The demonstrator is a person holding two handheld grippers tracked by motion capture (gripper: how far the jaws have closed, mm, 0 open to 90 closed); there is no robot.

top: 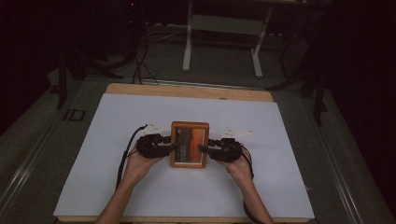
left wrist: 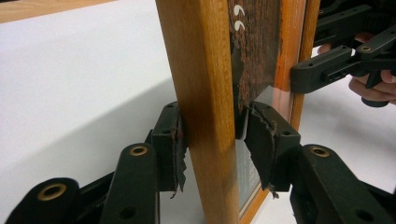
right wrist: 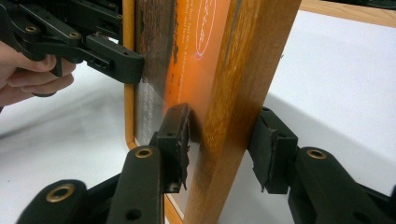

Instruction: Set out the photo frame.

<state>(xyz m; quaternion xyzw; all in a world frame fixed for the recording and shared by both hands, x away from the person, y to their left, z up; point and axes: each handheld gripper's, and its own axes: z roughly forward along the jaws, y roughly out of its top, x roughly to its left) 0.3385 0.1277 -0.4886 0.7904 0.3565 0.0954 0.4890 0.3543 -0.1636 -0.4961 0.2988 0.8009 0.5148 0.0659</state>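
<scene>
A wooden picture frame (top: pixel 189 143) with an orange and dark picture under glass sits mid-table between my two grippers. My left gripper (top: pixel 173 146) clamps its left rail. In the left gripper view, one pad (left wrist: pixel 177 140) presses the outer wood (left wrist: pixel 201 56) and the other lies on the glass face, so that gripper (left wrist: pixel 215 140) is shut on the rail. My right gripper (top: pixel 204 149) grips the opposite rail. In the right gripper view, this gripper (right wrist: pixel 224 140) has one pad on the glass and one behind the wood (right wrist: pixel 252 56). Each gripper view shows the opposite gripper's black jaw on the far rail.
A white sheet (top: pixel 187 196) covers most of the wooden table, whose bare far edge (top: pixel 187 91) shows beyond it. On the dark floor past the table stand white desk legs (top: pixel 187 46), with cables (top: pixel 140 60) beside them. The person's forearms enter from the bottom.
</scene>
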